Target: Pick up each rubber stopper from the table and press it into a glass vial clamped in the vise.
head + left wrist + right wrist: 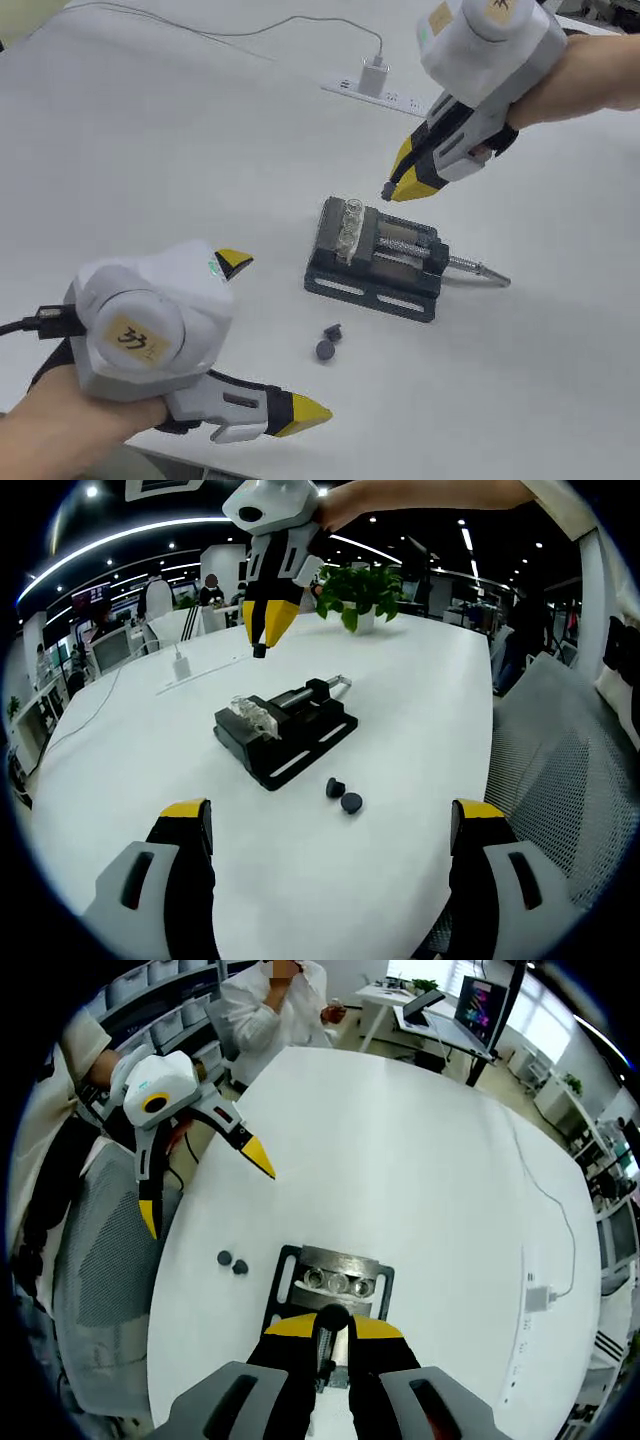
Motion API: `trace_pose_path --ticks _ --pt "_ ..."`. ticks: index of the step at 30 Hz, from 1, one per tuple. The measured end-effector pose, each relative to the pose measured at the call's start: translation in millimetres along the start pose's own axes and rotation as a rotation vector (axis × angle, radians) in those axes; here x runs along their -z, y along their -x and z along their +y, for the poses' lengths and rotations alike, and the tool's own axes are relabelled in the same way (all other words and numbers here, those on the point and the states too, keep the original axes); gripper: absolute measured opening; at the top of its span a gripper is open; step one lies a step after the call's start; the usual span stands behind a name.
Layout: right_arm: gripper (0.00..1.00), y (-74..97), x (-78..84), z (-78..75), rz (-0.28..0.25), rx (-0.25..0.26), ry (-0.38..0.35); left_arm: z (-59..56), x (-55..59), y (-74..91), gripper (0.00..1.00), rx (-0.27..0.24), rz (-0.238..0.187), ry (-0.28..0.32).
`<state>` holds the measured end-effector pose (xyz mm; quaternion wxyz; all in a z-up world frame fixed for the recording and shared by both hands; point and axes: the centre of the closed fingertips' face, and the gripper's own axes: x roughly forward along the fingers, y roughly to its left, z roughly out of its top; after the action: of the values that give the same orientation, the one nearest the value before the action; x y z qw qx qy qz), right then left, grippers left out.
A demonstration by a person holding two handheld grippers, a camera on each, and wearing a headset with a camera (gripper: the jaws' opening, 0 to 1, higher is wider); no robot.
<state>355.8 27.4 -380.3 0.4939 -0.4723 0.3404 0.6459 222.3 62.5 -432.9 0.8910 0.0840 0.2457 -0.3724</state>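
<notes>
A black vise [375,262] stands mid-table and clamps a row of clear glass vials [350,225]. Above and right of it hovers my right gripper [390,190], shut on a dark rubber stopper [388,188]. In the right gripper view that stopper [333,1318] sits between the yellow tips, directly over the vise [290,1270] and its three vials [338,1282]. Two more stoppers [328,341] lie on the table in front of the vise. My left gripper [272,336] is open wide at the near left, apart from them. The left gripper view shows the stoppers [343,795] just ahead.
A white power strip with a charger [375,85] and its cable lie at the far side of the table. The table's near edge runs just below my left hand. A potted plant [360,590] stands at the far end, and a mesh chair [560,770] is beside the table.
</notes>
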Motion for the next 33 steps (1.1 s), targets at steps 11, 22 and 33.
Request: trace_pose_path --ticks 11,22,33 --pt "0.07 -15.7 -4.2 -24.1 0.061 -0.029 0.039 2.8 1.9 -2.3 0.99 0.002 0.001 0.02" --pt "0.06 -40.4 1.6 -28.8 0.103 -0.043 0.055 4.1 4.3 -5.0 0.99 0.007 0.012 0.032" --pt "0.06 -40.8 2.1 -21.4 0.115 -0.048 0.055 3.2 4.9 -7.4 0.98 0.015 0.021 0.038"
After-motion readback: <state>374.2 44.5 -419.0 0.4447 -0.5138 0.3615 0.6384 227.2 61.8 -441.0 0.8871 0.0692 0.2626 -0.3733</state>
